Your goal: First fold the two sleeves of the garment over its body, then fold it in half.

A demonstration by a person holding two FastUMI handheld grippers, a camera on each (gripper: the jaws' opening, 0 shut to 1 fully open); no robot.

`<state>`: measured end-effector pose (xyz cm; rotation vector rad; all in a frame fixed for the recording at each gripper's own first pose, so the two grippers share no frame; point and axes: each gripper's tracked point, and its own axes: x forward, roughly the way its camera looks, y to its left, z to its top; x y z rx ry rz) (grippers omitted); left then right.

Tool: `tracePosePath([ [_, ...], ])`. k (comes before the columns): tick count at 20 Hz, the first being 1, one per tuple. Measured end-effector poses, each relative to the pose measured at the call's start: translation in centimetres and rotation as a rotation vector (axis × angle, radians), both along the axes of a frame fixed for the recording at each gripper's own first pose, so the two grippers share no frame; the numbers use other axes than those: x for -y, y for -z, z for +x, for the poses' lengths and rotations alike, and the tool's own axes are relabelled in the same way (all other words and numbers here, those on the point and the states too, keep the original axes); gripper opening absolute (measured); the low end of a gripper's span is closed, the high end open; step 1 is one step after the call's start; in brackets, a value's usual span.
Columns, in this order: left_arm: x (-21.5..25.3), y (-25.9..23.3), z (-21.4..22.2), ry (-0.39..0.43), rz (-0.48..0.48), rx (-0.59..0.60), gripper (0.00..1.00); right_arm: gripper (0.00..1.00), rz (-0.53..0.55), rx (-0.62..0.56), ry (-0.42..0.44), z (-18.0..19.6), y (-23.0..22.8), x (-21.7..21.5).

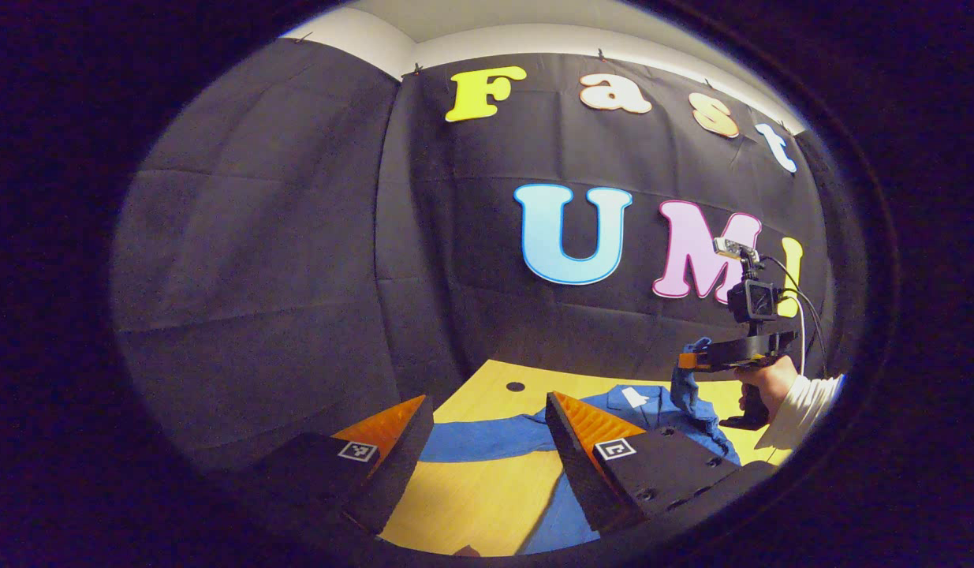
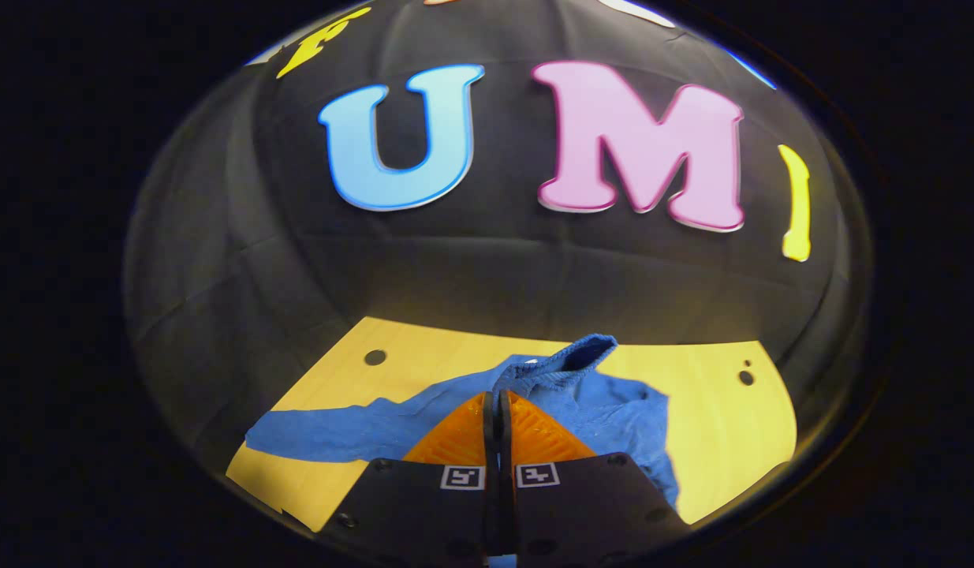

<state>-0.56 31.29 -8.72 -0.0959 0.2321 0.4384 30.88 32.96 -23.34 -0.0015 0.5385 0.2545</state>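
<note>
Sleeve lifted for the first fold

In the left gripper view, the left gripper (image 1: pixel 487 410) is held with fingers spread wide and empty above the blue garment (image 1: pixel 487 442), which lies flat on the yellow table (image 1: pixel 471 505). At three o'clock the right gripper (image 1: pixel 688 361) is seen pinched closed on a raised sleeve (image 2: pixel 569 359). The thin fabric could be lost from the pinch if pulled sharply, or the body dragged askew.

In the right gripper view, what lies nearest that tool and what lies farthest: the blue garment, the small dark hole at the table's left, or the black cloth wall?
1. Blue garment: pinched in the right tool.
2. Dark hole: far left on the table.
3. Black cloth wall: behind the table.
</note>
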Motion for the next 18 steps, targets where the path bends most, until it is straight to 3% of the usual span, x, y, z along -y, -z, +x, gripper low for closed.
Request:
tracePosePath([
  [3,-3.2,1.1,-2.1,-0.059,0.008,-0.031,0.82,0.0,0.045,-0.123,-0.033,1.1,6.5,-4.3],
  [7,-6.0,3.1,-4.4,-0.117,0.03,-0.088,0.82,0.0,0.116,-0.247,0.004,2.9,13.4,-6.5],
  [10,-7.2,5.6,-4.9,-0.138,-0.015,-0.129,0.82,0.0,0.175,-0.325,0.004,2.8,15.1,-7.6],
  [11,-7.6,6.2,-4.8,-0.143,-0.034,-0.136,0.82,0.15,0.205,-0.334,-0.016,2.6,14.9,-8.4],
  [12,-7.6,6.6,-4.2,-0.147,-0.049,-0.135,0.82,0.1,0.216,-0.337,-0.031,2.2,14.6,-8.7],
  [15,-8.5,7.4,-2.5,-0.135,-0.054,-0.114,0.82,0.92,0.182,-0.274,-0.084,1.6,12.5,-7.5],
  [16,-8.9,7.7,-1.6,-0.132,-0.042,-0.113,0.82,0.94,0.158,-0.231,-0.106,1.4,11.0,-6.8],
  [17,-9.3,8.0,-0.5,-0.125,-0.03,-0.112,0.82,0.81,0.131,-0.173,-0.121,1.3,9.2,-6.0],
  [18,-9.7,8.4,0.4,-0.12,-0.029,-0.113,0.82,0.96,0.108,-0.11,-0.135,0.9,7.0,-4.8],
])
